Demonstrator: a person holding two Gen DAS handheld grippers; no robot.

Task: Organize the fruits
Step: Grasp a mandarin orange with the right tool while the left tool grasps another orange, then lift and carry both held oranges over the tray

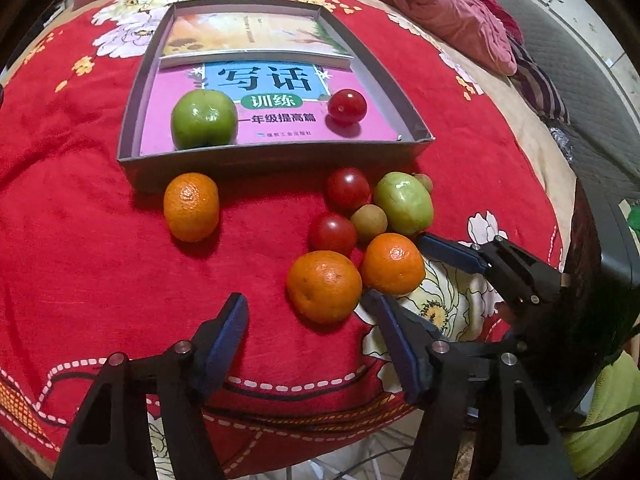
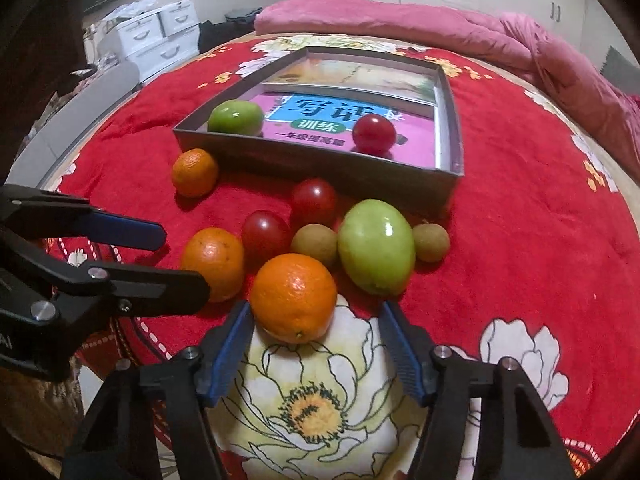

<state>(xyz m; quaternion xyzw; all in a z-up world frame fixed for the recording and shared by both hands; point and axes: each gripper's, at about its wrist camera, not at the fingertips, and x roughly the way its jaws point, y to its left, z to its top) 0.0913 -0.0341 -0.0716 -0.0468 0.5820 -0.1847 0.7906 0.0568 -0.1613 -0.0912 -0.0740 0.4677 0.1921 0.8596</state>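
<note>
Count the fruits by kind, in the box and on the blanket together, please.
Oranges: 3
Red tomatoes: 3
Green apples: 2
Small brown fruits: 2
Total: 10

Bare red blanket [image 1: 100, 240] lies open left of the lone orange [image 1: 191, 207], which sits just beside the grey box's [image 1: 276, 160] near wall. Between that orange and the fruit cluster [image 2: 320, 240] runs a clear strip up to the box. The cluster is packed: fruits touch or nearly touch, leaving no gaps. Inside the box, open book cover separates the green apple [image 1: 204, 119] and tomato [image 1: 346, 106]. The left tool [image 1: 310, 306] and right tool [image 2: 314, 314] crowd the cluster's near side.
</note>
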